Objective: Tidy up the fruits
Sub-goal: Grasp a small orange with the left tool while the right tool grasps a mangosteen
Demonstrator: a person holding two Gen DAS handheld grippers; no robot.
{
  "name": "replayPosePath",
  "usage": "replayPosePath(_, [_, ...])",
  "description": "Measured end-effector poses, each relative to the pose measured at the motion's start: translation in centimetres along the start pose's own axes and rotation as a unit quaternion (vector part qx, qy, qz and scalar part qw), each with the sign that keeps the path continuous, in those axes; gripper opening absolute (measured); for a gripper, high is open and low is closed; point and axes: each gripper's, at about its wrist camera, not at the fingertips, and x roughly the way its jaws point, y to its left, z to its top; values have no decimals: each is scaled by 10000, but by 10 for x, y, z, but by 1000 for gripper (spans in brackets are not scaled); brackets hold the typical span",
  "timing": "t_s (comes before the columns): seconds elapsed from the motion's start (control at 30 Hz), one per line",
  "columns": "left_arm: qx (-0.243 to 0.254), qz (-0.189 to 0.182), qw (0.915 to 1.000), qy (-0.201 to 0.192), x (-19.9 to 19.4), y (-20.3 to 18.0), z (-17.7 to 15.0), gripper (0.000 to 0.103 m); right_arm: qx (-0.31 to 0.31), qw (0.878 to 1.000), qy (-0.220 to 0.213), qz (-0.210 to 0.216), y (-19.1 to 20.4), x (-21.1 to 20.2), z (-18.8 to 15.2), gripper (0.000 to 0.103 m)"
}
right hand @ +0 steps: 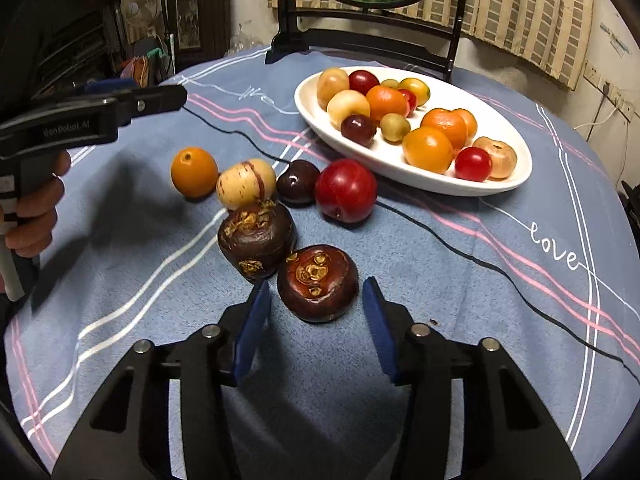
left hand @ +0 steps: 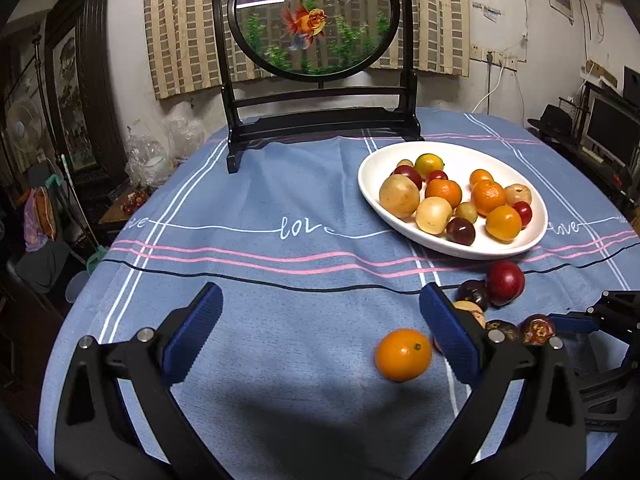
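A white oval plate (left hand: 532, 236) (right hand: 516, 176) holds several oranges, plums and pale fruits. Loose on the blue cloth lie an orange (left hand: 403, 355) (right hand: 194, 172), a pale striped fruit (right hand: 245, 184), a dark plum (right hand: 297, 182), a red plum (left hand: 505, 282) (right hand: 346, 190) and two dark brown fruits (right hand: 256, 240) (right hand: 318, 282). My right gripper (right hand: 316, 282) (left hand: 576, 322) stands open around the nearer brown fruit, with small gaps at both pads. My left gripper (left hand: 320, 292) (right hand: 172, 98) is open wide above the cloth, with the orange just inside its right finger (left hand: 448, 332).
A black wooden stand with a round goldfish panel (left hand: 316, 20) rises at the table's far side, behind the plate. A hand (right hand: 36, 204) holds the left gripper at the left. The table's round edge drops to cluttered floor on the left (left hand: 48, 220).
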Motion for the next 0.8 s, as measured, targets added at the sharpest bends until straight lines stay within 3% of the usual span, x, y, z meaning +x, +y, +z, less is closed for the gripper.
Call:
replayPosePath(0.33, [-72, -289, 9994, 170, 2, 5, 1, 100, 274, 9992, -280, -40, -13, -12, 3, 43])
replayPosePath(0.5, [443, -588, 9965, 399, 8, -10, -6, 98, 733, 9967, -360, -35, -31, -18, 5, 43])
replayPosePath(0.67, [813, -708, 9932, 449, 10, -22, -14, 73, 822, 9962, -289, -84, -33, -18, 4, 43])
replayPosePath(0.8, [781, -843, 9913, 641, 16, -23, -17, 70, 782, 9965, -287, -88, -30, -18, 5, 43])
